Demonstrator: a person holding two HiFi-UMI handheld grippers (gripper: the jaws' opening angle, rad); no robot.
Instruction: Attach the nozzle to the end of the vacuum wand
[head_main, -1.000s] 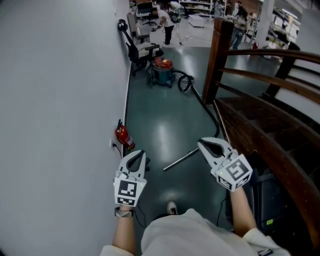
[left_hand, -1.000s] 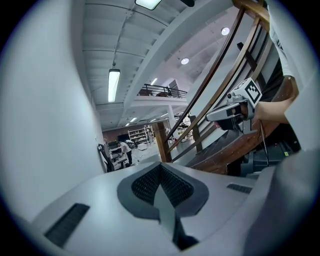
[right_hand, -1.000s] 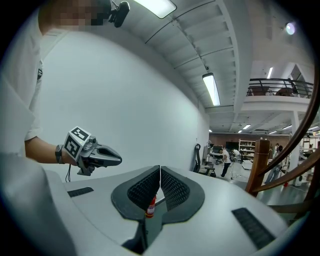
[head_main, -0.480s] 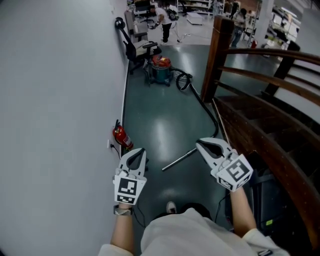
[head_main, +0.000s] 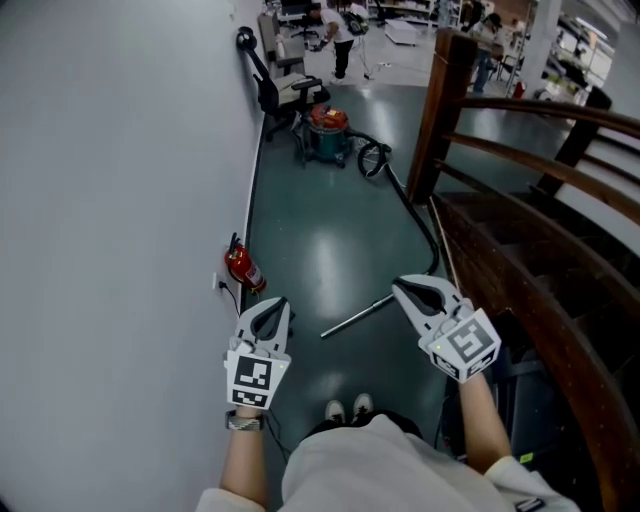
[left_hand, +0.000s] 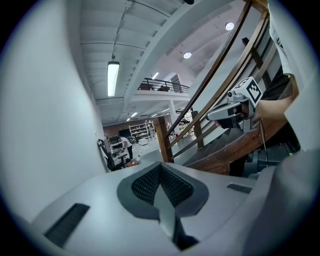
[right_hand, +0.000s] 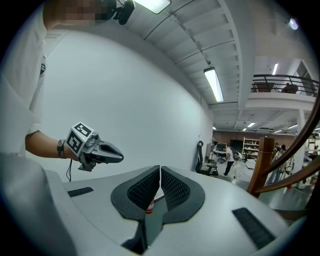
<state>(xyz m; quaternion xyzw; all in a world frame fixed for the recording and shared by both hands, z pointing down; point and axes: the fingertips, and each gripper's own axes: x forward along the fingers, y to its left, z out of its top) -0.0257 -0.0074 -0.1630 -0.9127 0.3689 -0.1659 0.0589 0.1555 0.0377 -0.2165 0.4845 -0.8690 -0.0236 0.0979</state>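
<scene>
The left gripper (head_main: 279, 304) and right gripper (head_main: 400, 288) are carried low, the fingers of each pressed together on nothing, unchanged. Both shoes (head_main: 348, 408) are now seen, so a step has been taken towards the vacuum wand (head_main: 356, 317), lying ungrasped on the floor (head_main: 320, 230) just ahead. Beyond, the vacuum cleaner (head_main: 328, 135) is parked; no nozzle is found.

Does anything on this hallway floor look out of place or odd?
The metal vacuum wand lies slantwise across the walkway floor, and a black hose snakes from the canister vacuum toward it, a trip hazard. The red fire extinguisher sits tilted on the floor by the wall.
</scene>
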